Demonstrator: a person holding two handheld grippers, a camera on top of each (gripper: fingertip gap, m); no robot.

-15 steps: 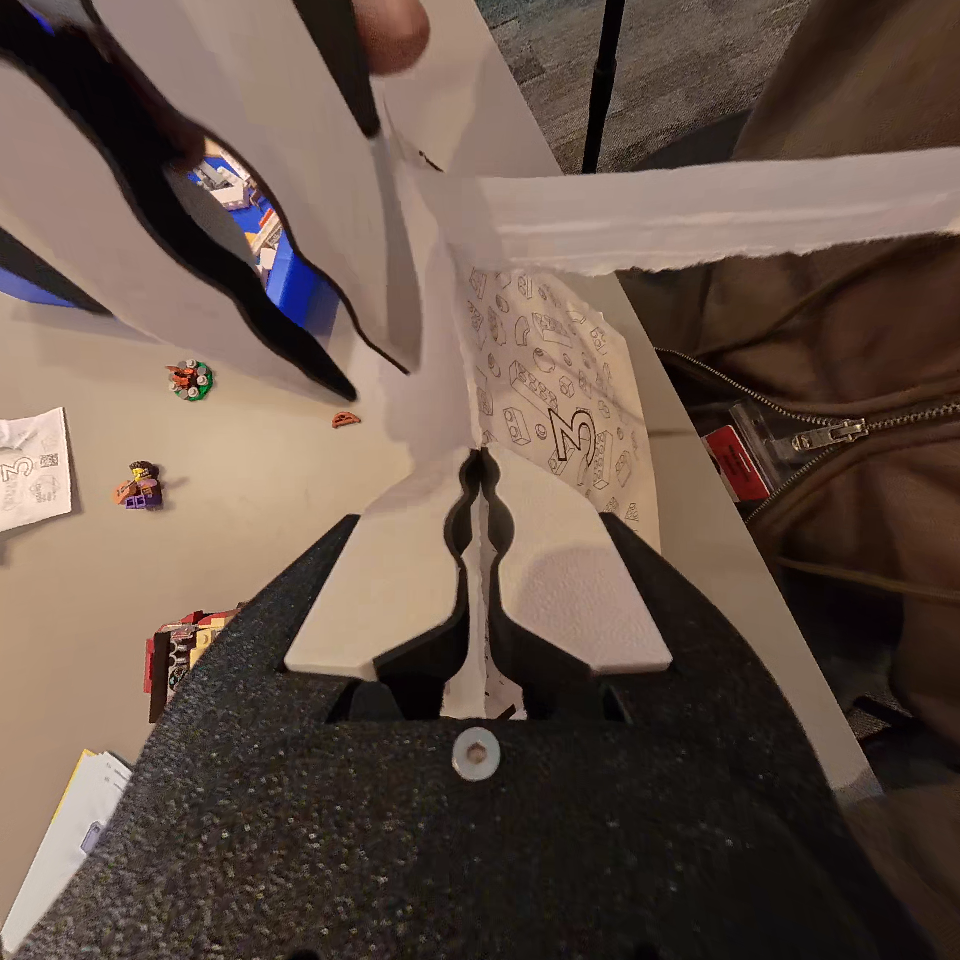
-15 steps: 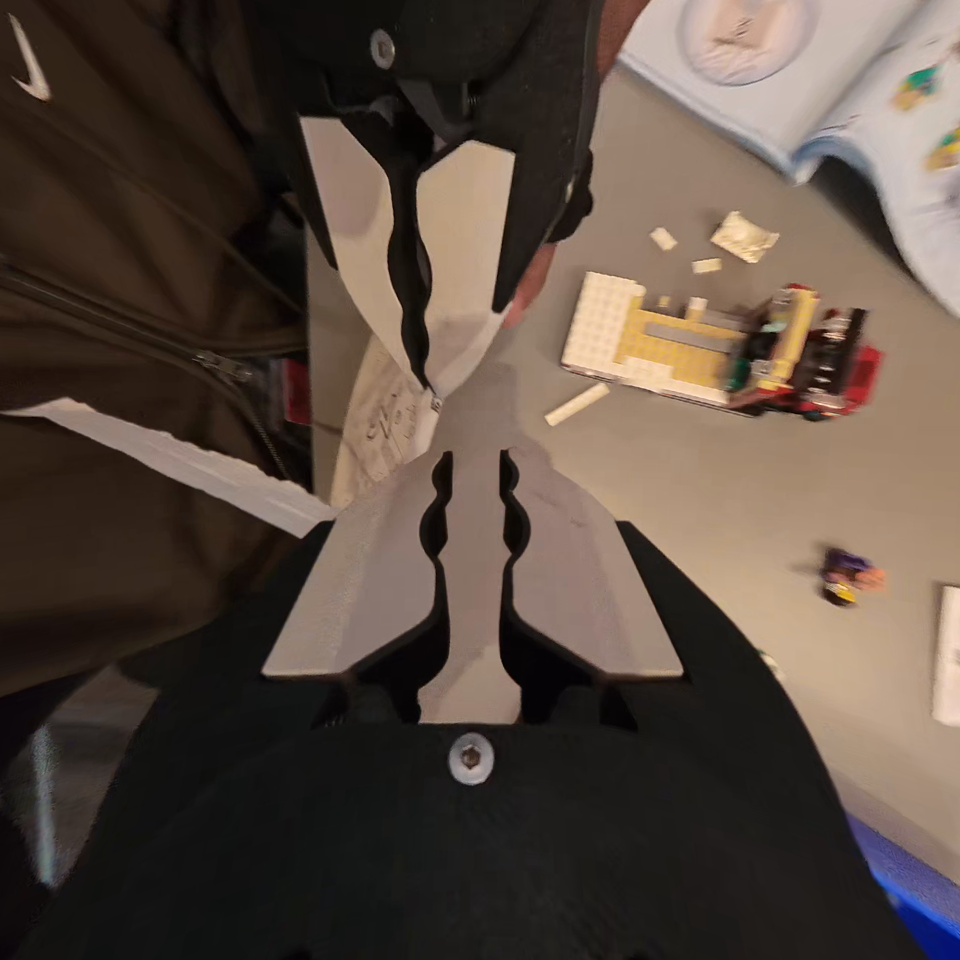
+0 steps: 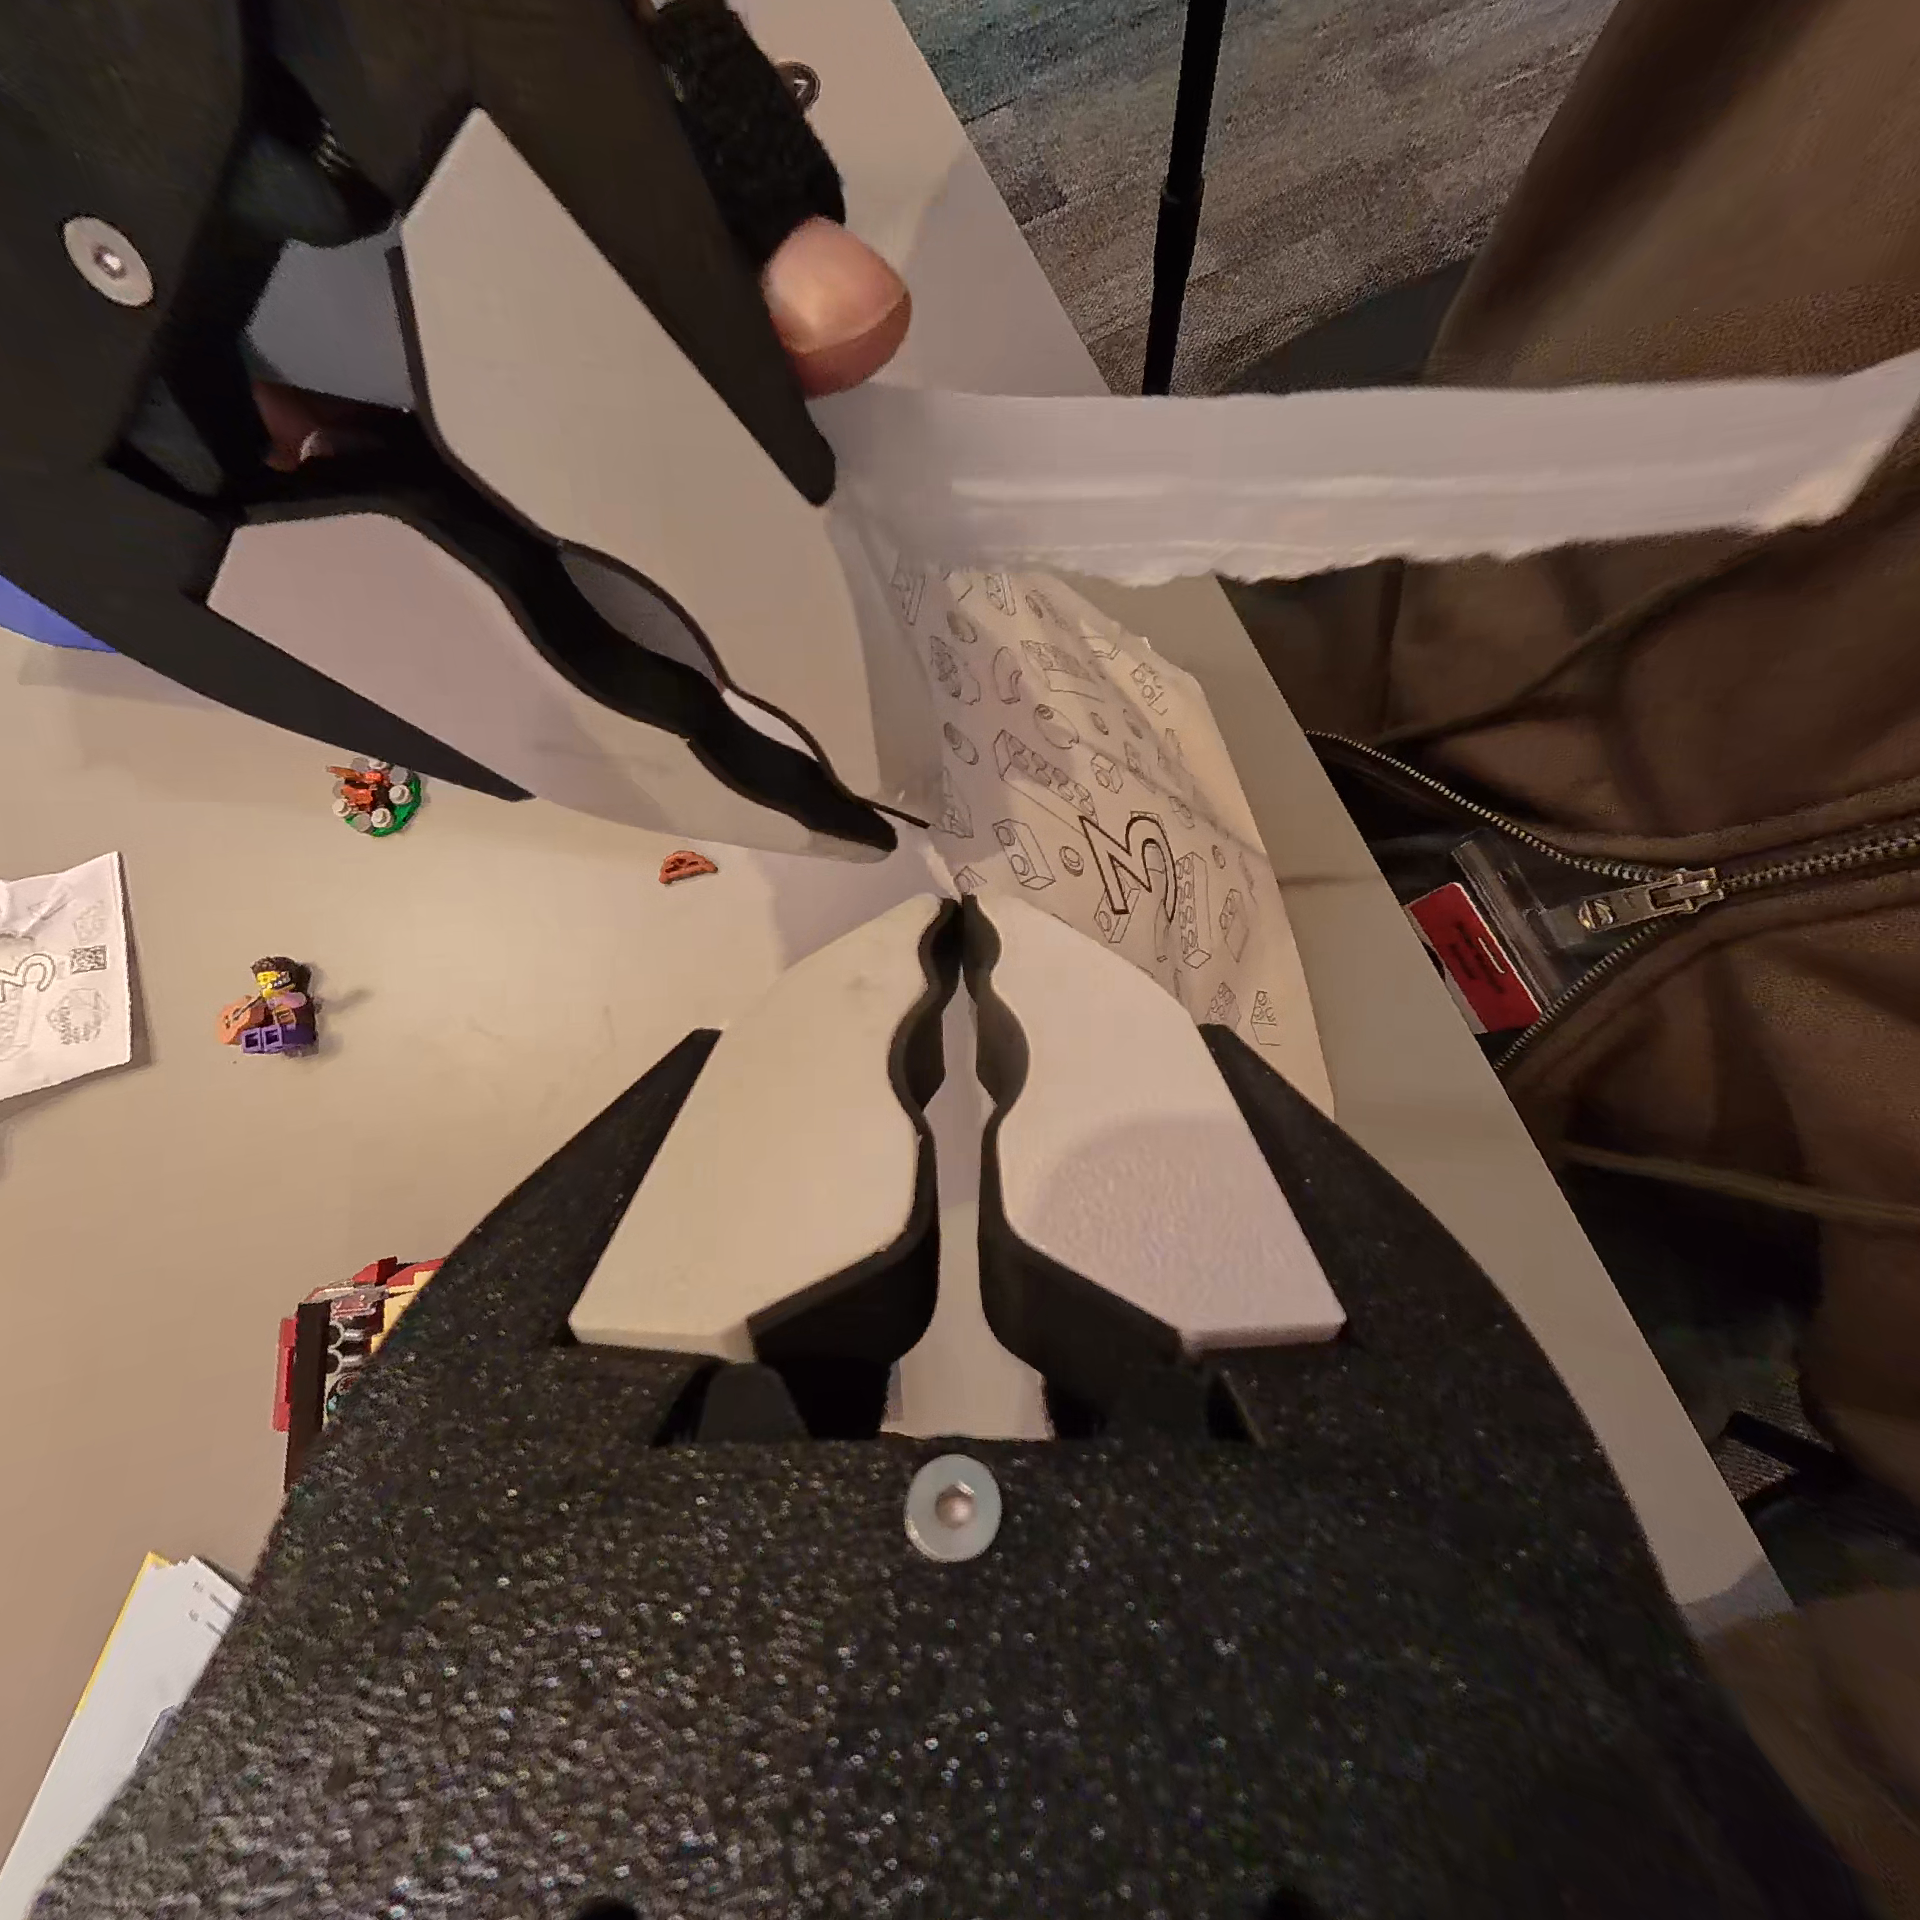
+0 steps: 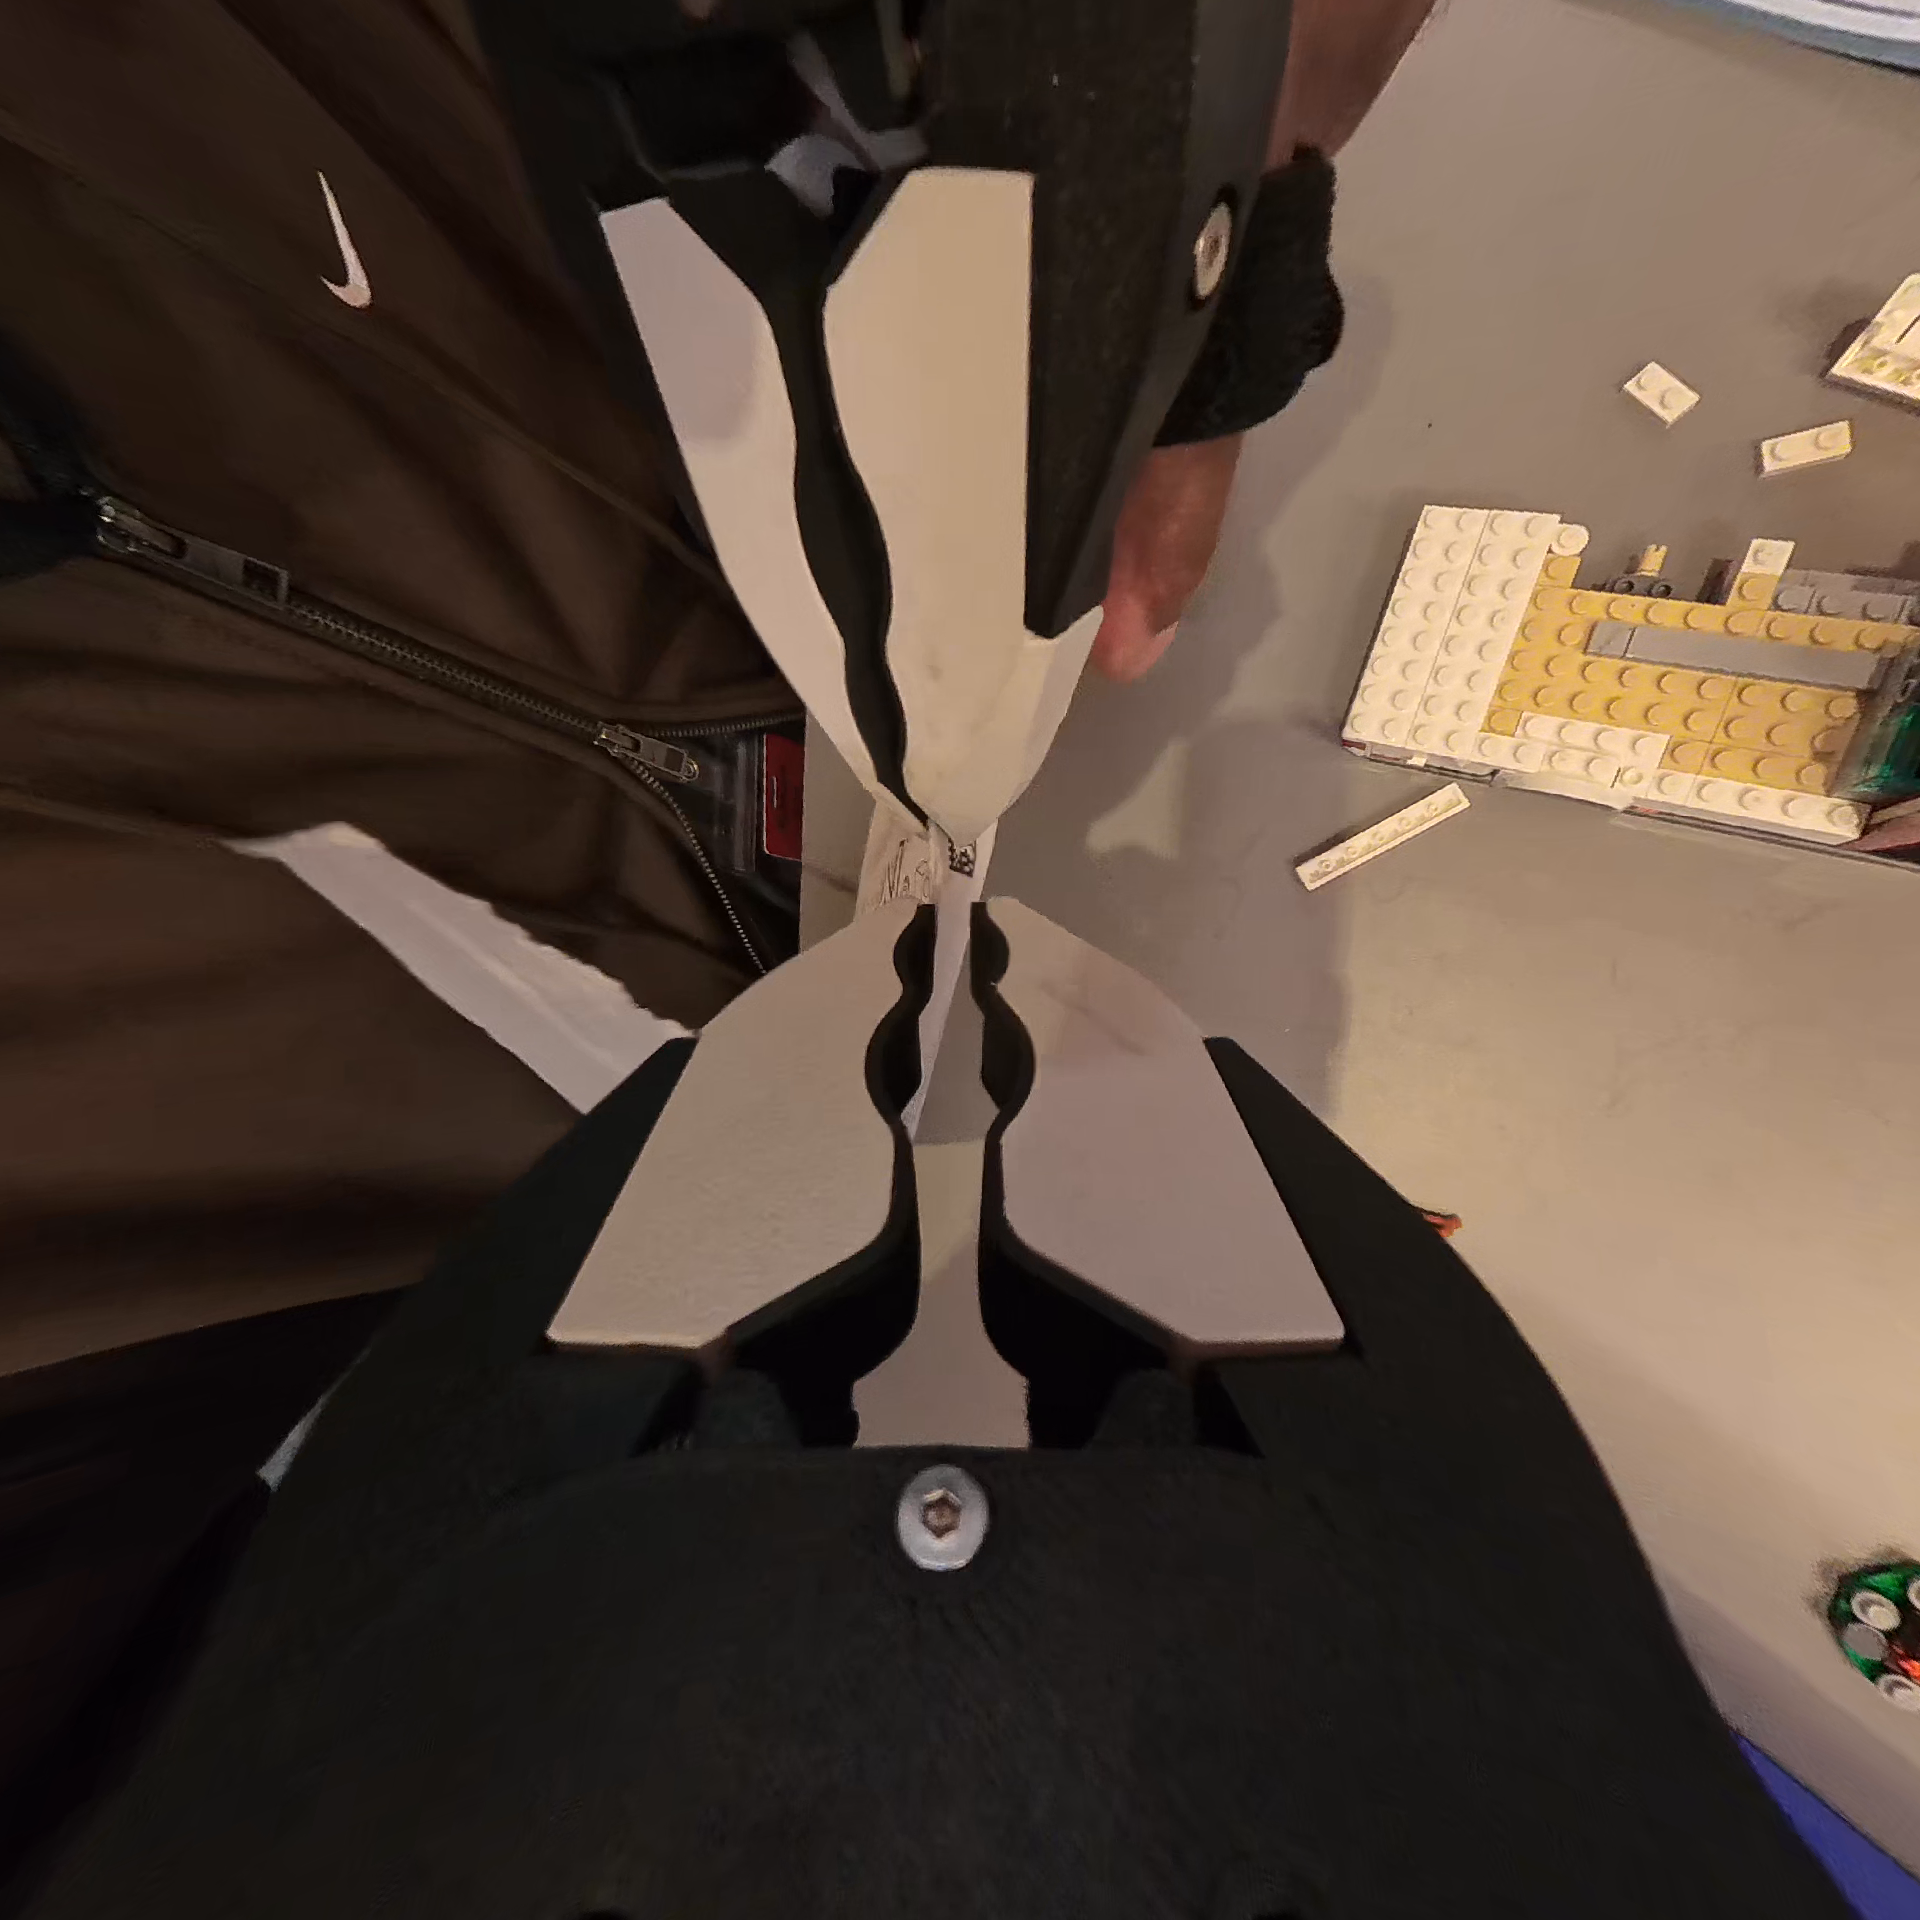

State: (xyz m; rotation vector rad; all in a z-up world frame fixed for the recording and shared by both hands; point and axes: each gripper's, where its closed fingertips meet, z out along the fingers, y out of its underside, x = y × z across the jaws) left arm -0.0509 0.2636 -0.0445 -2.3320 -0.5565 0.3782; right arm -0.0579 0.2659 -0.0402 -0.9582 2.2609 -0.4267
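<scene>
My left gripper (image 3: 958,906) is shut on the edge of a white paper bag (image 3: 1101,790) printed with brick drawings, held just above the grey table (image 3: 468,1039) near its edge. A torn strip of the bag (image 3: 1351,478) hangs out towards the person's brown jacket (image 3: 1662,727). My right gripper (image 4: 948,914) faces the left gripper (image 4: 930,816) tip to tip. Its pads are closed on the same bag's paper (image 4: 951,873) right beside the left gripper's hold. In the left wrist view the right gripper (image 3: 878,831) comes in from the upper left, with its tips at the bag's edge.
On the table lie a small minifigure (image 3: 272,1006), a round green piece (image 3: 376,798), a small brown piece (image 3: 686,865) and another opened paper bag (image 3: 62,977). A white and tan brick build (image 4: 1621,675) and loose white plates (image 4: 1382,836) lie to the right. Less than 4 cm separates the two grippers' tips. From either gripper's tips it is about 30 cm to the small minifigure (image 3: 272,1006).
My right gripper has moved in to the bag beside the left gripper's tips, and its jaws have narrowed onto the paper. The left gripper has kept its hold on the bag.
</scene>
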